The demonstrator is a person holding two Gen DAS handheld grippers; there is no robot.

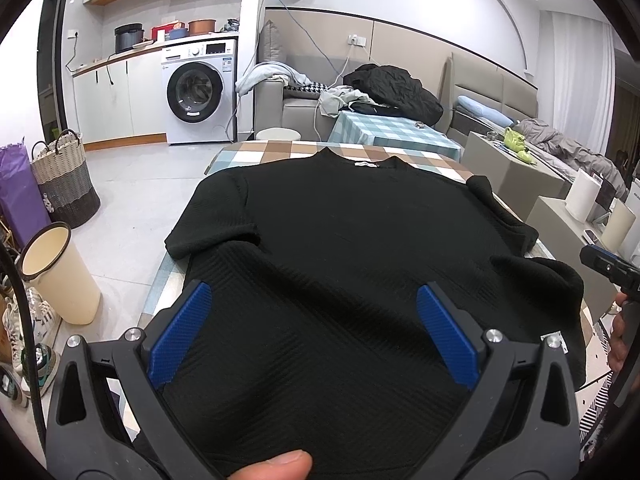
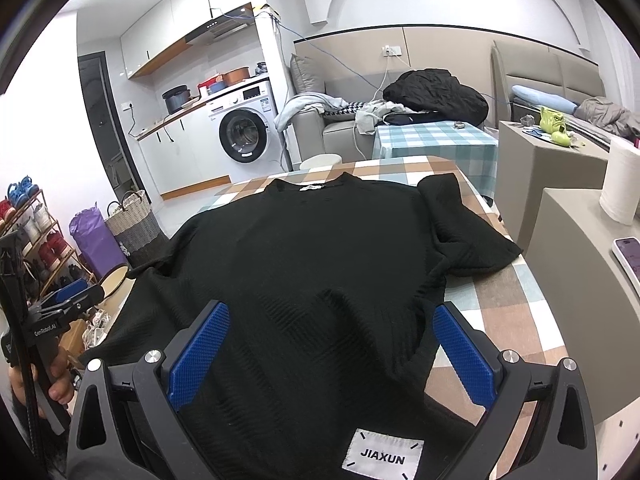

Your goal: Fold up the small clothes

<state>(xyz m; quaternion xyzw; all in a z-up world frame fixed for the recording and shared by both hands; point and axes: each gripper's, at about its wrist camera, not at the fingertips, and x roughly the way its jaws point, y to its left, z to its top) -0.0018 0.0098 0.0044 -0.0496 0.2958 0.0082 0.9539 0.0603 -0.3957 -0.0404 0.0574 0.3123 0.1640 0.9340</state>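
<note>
Left wrist fisheye is showing a black short-sleeved knit top (image 1: 340, 248) lying spread flat on a table covered with a checked tablecloth (image 1: 280, 150), its collar pointing away from the camera. The left gripper (image 1: 314, 304) is hovering over the hem end with its blue pads (image 1: 180, 332) standing wide apart, clamping nothing. From the right wrist camera, the right gripper (image 2: 332, 322) is likewise spreading its fingers wide above the near hem, where a white "JIAXUN" label (image 2: 382, 455) is showing. A washing machine (image 1: 198, 92) and a woven laundry basket (image 1: 64, 178) are standing well behind the table.
</note>
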